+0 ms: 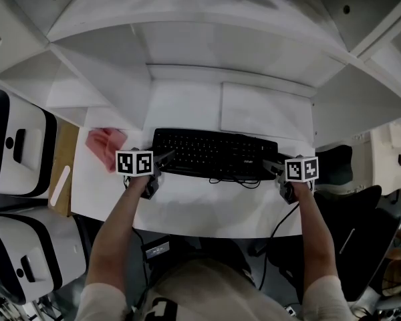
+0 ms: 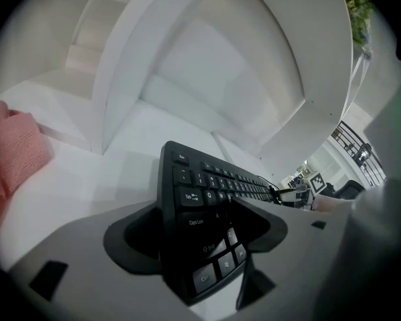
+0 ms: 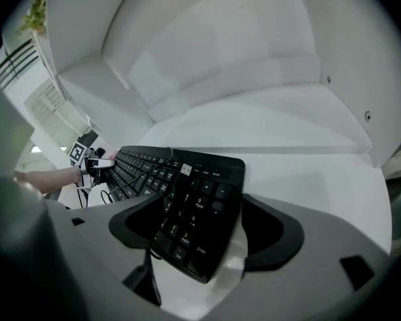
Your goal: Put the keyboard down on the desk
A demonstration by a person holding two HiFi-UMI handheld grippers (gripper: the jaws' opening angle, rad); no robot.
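A black keyboard (image 1: 214,154) lies crosswise over the white desk (image 1: 207,209), near its front edge. My left gripper (image 1: 162,160) is shut on the keyboard's left end, and the Caps Lock and Shift keys (image 2: 200,226) sit between its jaws. My right gripper (image 1: 271,164) is shut on the number-pad end (image 3: 197,206). The keyboard's cable (image 1: 244,181) loops under its front edge. A shadow lies below the keyboard; I cannot tell whether it touches the desk.
A pink cloth (image 1: 105,146) lies on the desk just left of the keyboard. Behind the keyboard is a flat white panel (image 1: 264,109) and a curved white partition (image 1: 187,39). White-and-black machines (image 1: 17,146) stand to the left, a black chair (image 1: 351,226) to the right.
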